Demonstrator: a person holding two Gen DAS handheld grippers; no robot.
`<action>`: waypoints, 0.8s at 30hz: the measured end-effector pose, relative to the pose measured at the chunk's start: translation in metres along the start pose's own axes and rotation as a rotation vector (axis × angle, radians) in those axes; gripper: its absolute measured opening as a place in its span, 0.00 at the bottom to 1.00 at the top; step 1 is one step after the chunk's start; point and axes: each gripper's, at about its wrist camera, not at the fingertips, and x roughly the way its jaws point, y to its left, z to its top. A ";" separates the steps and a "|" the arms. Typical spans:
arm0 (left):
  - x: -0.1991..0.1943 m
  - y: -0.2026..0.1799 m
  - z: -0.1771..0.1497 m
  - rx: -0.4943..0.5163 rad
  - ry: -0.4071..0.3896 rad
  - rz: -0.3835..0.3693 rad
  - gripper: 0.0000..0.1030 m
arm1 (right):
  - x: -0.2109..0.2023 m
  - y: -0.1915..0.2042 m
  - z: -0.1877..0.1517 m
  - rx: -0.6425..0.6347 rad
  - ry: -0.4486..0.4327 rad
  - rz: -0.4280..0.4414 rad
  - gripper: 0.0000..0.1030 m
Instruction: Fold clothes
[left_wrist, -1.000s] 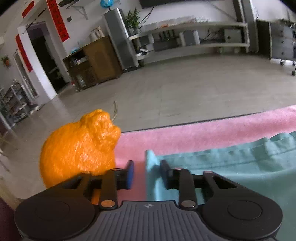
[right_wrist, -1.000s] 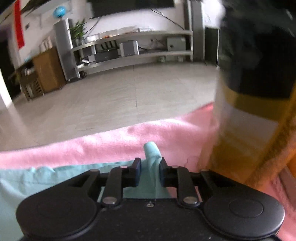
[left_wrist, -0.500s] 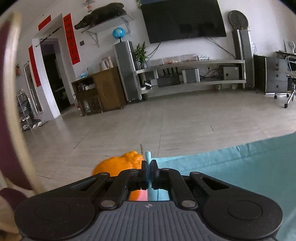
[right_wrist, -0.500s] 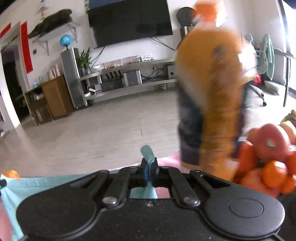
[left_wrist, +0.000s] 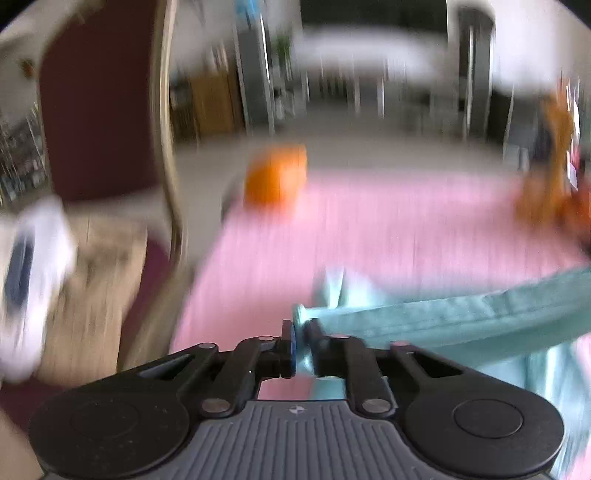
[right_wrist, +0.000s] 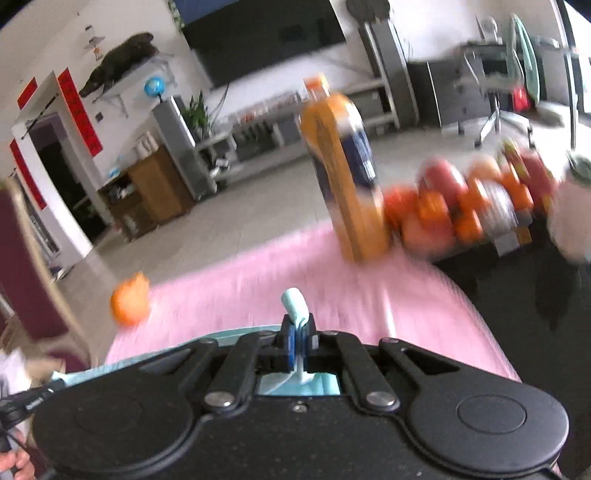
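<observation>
A teal garment (left_wrist: 443, 317) lies partly lifted over a pink cloth-covered table (left_wrist: 369, 236). My left gripper (left_wrist: 301, 343) is shut on one corner of it, and the fabric stretches away to the right as a taut folded edge. My right gripper (right_wrist: 299, 339) is shut on another corner of the teal garment (right_wrist: 295, 302), a tip of which sticks up between the fingers; more teal cloth shows below the jaws. Both views are blurred by motion.
An orange bumpy fruit (left_wrist: 277, 177) sits at the far left corner of the pink table (right_wrist: 332, 288). An orange drink bottle (right_wrist: 343, 173) and a heap of fruit (right_wrist: 469, 206) stand at the far right. A dark red chair (left_wrist: 103, 110) is to the left.
Both grippers closed on the garment's corners, lifted them, and have now pulled back toward the near side, so the pink table and fruit appear farther away.
</observation>
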 end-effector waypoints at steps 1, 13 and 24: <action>0.002 0.004 -0.019 -0.006 0.056 -0.012 0.17 | -0.004 -0.011 -0.013 0.024 0.030 0.000 0.08; -0.006 0.020 -0.049 -0.131 0.003 -0.200 0.37 | 0.013 -0.070 -0.058 0.230 0.187 0.033 0.33; -0.011 0.008 -0.078 0.047 0.043 -0.198 0.39 | -0.005 -0.064 -0.091 0.099 0.260 -0.048 0.33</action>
